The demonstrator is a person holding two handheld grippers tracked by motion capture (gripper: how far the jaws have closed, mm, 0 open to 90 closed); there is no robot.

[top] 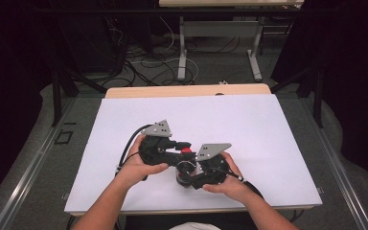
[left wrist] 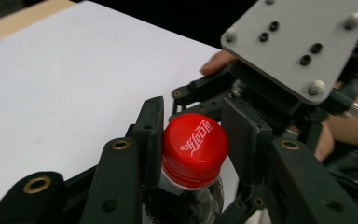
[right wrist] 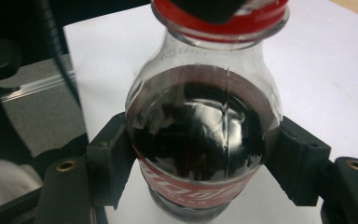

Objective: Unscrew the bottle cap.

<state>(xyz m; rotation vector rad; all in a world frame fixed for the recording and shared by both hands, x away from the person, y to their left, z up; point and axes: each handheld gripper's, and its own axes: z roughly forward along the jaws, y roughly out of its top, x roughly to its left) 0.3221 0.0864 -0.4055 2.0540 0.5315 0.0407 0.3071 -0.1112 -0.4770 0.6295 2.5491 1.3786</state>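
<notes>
Centrally on white table sheet (top: 249, 124): clear ribbed plastic cola bottle (right wrist: 200, 140), dark liquid, glossy red screw cap (left wrist: 195, 147). Left gripper (left wrist: 193, 140) pads clamp cap. Right gripper (right wrist: 200, 163) pinches bottle's rounded belly. Both hands low, near table's front edge, grippers angled toward each other.

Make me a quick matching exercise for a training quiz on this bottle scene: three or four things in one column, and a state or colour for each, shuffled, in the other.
Things:
1. cap
2. left gripper
3. right gripper
4. sheet on the table

States or colours:
A. clamped on the body of the bottle of dark drink
B. white
C. red, with white lettering on top
D. closed around the cap

Pairs: 1-C, 2-D, 3-A, 4-B
</notes>
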